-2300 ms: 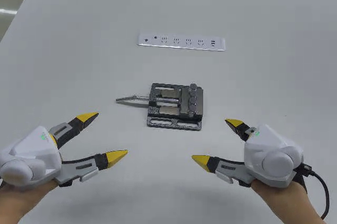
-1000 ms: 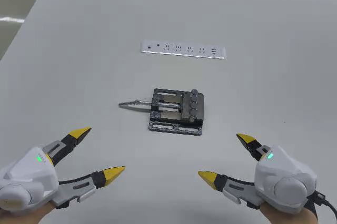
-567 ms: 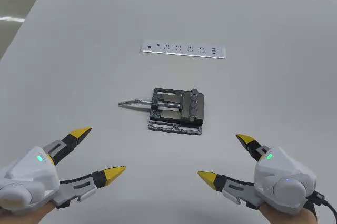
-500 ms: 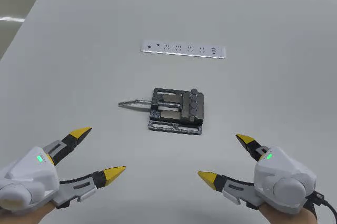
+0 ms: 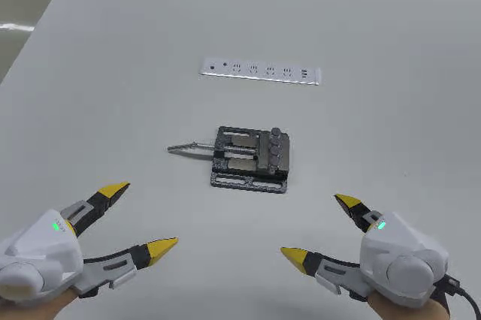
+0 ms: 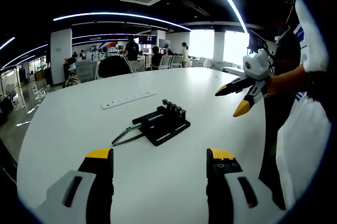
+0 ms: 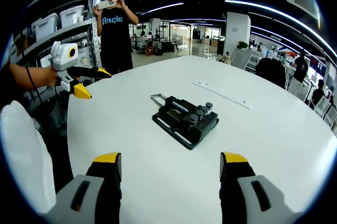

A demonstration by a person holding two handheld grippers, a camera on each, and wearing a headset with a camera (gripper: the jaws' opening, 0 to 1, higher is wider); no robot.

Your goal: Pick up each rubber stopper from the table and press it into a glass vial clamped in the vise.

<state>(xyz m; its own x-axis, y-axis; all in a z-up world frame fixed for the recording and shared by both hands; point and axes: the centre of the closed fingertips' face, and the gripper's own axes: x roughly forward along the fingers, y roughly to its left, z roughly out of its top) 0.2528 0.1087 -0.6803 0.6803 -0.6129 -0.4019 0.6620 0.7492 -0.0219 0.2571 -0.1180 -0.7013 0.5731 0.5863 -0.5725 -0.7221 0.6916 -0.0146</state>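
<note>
Head view: we barely shift from a second ago. Left gripper [image 5: 139, 215] and right gripper [image 5: 319, 228] both gape empty, well back from vise [image 5: 249, 158]. Four stoppers [image 5: 276, 147] sit in a row in vise, none loose on table [image 5: 376, 72]. Looks done to us.

White power strip [image 5: 260, 71] lying flat; a person [image 7: 117, 32] in black standing beside shelved white bins [image 7: 73, 14]

vise [image 5: 239, 156] contents tiny, too small to tell

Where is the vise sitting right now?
In the head view the vise stands mid-frame on the table, nearer than the power strip, ahead of and between the left gripper and right gripper.
</note>
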